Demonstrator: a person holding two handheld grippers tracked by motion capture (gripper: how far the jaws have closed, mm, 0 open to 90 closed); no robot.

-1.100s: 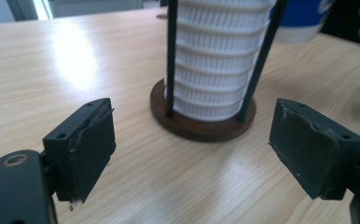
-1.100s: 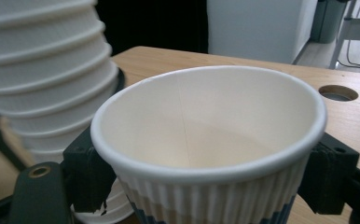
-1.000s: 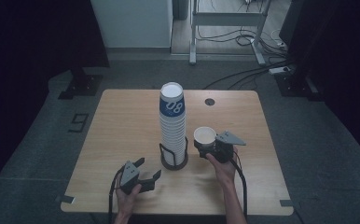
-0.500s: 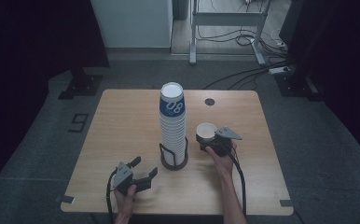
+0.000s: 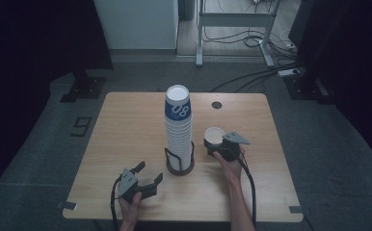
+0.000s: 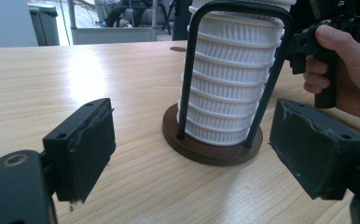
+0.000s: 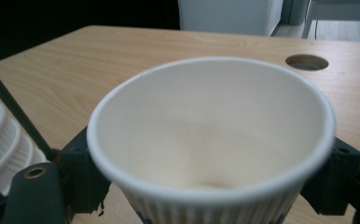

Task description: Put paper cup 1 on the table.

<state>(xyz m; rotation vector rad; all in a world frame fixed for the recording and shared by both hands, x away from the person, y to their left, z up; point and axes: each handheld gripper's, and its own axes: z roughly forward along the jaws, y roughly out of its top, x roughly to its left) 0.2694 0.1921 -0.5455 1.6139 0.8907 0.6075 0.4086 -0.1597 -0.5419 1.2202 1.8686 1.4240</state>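
One wooden bench (image 5: 126, 130) fills the middle of the high view, its left half bare, with a single round hole (image 5: 216, 104) near its far edge at upper right. One tall stack of paper cups (image 5: 178, 126) stands at centre in one black wire holder (image 5: 179, 162) on a round brown base; the ribbed white cup rims are too many and too close to count. There are two grippers. The right gripper (image 5: 221, 145), just right of the stack and near it but apart, has its jaws clamped on one single paper cup (image 5: 214, 135), upright and empty, mouth open. The left gripper (image 5: 146, 178), at lower centre-left near the bench's front edge, has its jaws wide apart and empty, the holder's base just beyond them. Open wood lies between the grippers.
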